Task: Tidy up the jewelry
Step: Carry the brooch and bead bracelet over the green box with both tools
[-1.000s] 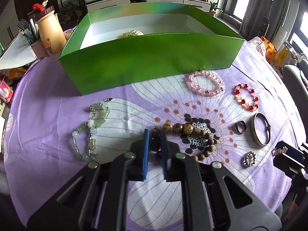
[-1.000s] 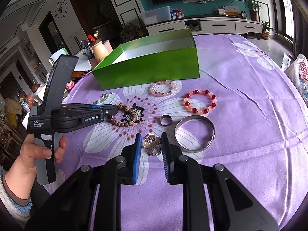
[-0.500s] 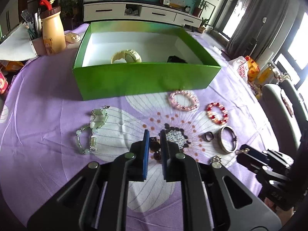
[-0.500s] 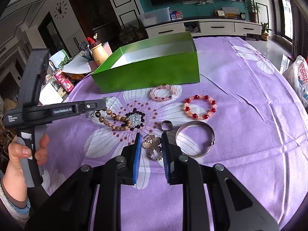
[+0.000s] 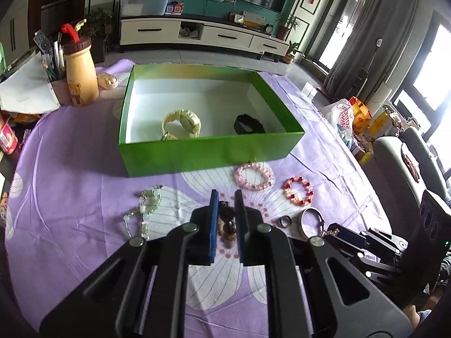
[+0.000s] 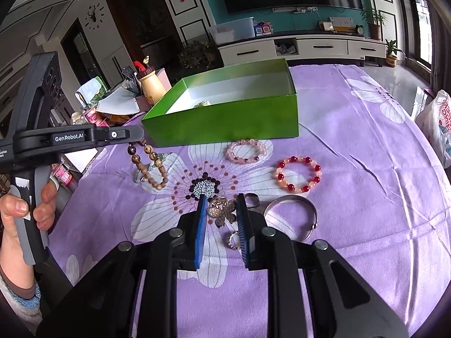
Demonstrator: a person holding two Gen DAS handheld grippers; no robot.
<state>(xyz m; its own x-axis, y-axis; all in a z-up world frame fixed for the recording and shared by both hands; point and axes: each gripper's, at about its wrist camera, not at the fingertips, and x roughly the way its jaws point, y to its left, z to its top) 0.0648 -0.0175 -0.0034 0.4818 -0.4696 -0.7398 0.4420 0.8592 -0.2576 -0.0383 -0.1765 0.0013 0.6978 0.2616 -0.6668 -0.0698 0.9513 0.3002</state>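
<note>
Left gripper [image 5: 224,219]: fingers pinched on the wooden bead bracelet [image 6: 149,163]; in the right wrist view the loop dangles clear of the worktop [image 6: 366,225], at 10 o'clock from the right fingers.
Handling, wooden bead bracelet: judged light and limp, strung beads that swing; a pinch on one or two beads looks enough, though round beads may roll out of flat pads.
Right gripper [image 6: 220,217]: fingers closed in on a flower-shaped brooch [image 6: 221,210], which sits between the pads; whether it is lifted off the cloth cannot be told.
Handling, brooch: judged small, stiff, with thin petals; best taken across the petals.
Near, 1 o'clock of right fingers: ring [image 6: 251,199], metal bangle [image 6: 293,214]; rigid, likely slippery.
Middle: red bead bracelet [image 6: 298,174], pink bead bracelet [image 6: 246,150], pale green chain bracelet [image 5: 142,214].
Far, 12 o'clock: green box [image 5: 208,155], holding a cream watch [image 5: 181,122] and a dark item [image 5: 248,124] too dim to name.
Hidden: most of the held loop in the left wrist view, behind the fingers; a small ring-like piece by the right finger, partly covered.
</note>
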